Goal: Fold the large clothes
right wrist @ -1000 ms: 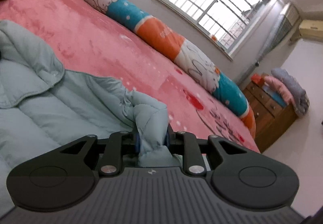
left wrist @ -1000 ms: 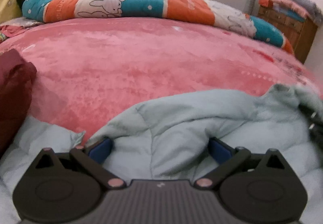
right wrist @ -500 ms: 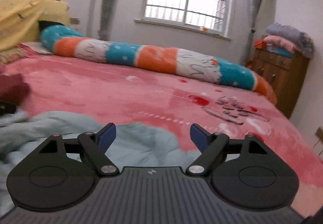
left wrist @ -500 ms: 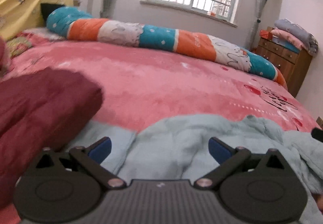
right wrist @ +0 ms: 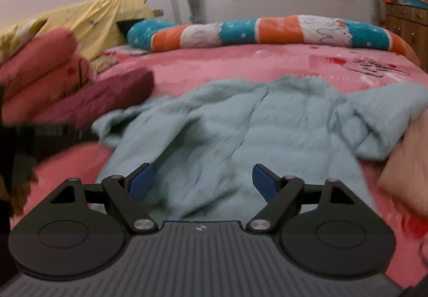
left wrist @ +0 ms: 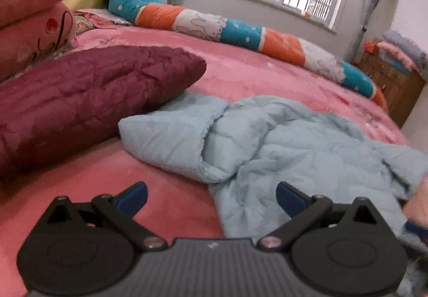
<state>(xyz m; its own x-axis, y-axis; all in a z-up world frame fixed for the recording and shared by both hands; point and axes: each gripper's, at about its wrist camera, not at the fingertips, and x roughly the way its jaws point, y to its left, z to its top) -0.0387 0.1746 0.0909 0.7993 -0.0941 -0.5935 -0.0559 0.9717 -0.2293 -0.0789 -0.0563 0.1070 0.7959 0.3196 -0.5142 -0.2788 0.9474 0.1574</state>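
While both spread wide, empty | left gripper [left wrist: 211, 196], right gripper [right wrist: 203, 180] | pale-blue jacket [right wrist: 240, 126] lies just ahead on bed [left wrist: 240, 69]

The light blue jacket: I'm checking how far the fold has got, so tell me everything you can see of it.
The light blue jacket is a puffy quilted garment with stitched panels, lying crumpled and not neatly folded on the pink bedspread. One part is doubled over toward the maroon garment and reaches its edge; whether they touch is unclear. A sleeve or flap bunches at the far right side. Neither hand-held gripper holds it.
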